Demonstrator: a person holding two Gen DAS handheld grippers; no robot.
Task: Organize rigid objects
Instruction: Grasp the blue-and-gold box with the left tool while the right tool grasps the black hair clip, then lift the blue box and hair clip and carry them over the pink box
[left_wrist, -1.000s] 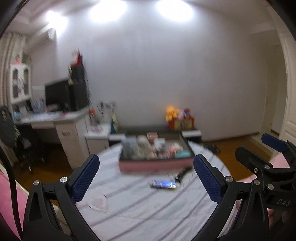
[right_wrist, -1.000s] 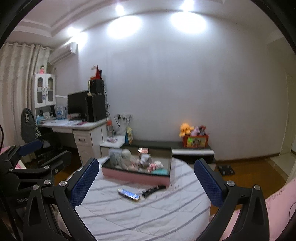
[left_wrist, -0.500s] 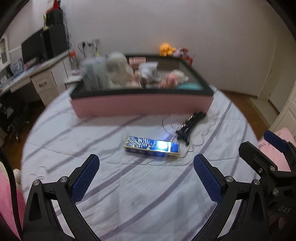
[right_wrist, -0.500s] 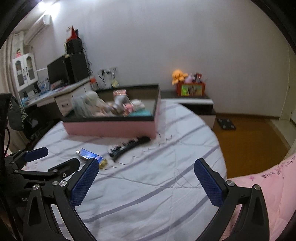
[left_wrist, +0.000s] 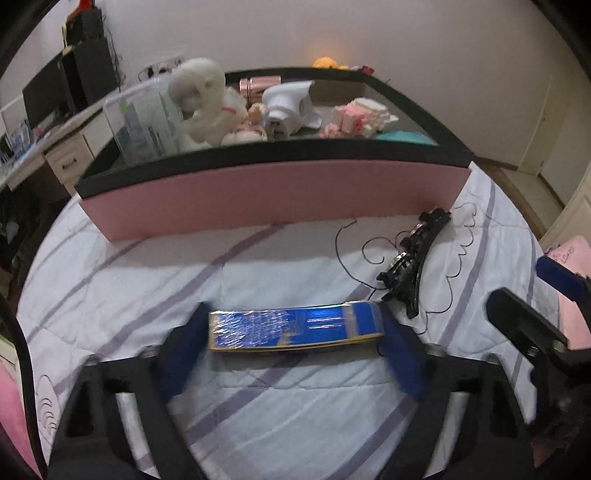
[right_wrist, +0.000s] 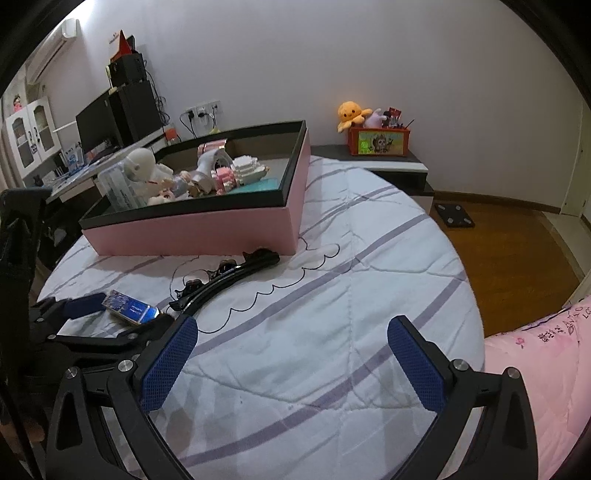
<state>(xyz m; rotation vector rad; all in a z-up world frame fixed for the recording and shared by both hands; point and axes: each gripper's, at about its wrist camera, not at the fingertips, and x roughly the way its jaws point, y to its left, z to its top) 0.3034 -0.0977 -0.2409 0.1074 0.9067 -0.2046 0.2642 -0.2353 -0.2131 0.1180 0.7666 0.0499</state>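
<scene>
A shiny blue flat box (left_wrist: 293, 328) lies on the striped bedspread, also seen in the right wrist view (right_wrist: 129, 307). My left gripper (left_wrist: 293, 334) is open, with one blue pad at each end of the box, touching or nearly touching. A black hair clip (left_wrist: 415, 260) lies just right of the box; it shows in the right wrist view (right_wrist: 229, 278) too. My right gripper (right_wrist: 291, 362) is open and empty over bare bedspread. Behind stands a pink storage box (left_wrist: 273, 195) with a black rim, filled with toys.
The pink box (right_wrist: 195, 229) holds a white plush (left_wrist: 207, 103), a clear container (left_wrist: 142, 123) and pink block toys (left_wrist: 356, 116). The round bed's edge drops to wooden floor (right_wrist: 517, 254) on the right. A desk with a monitor (right_wrist: 98, 122) stands left.
Both grippers moved down and forward to the bed. My left gripper came down around the blue box, which now sits between its pads. The right gripper lowered near the hair clip.
</scene>
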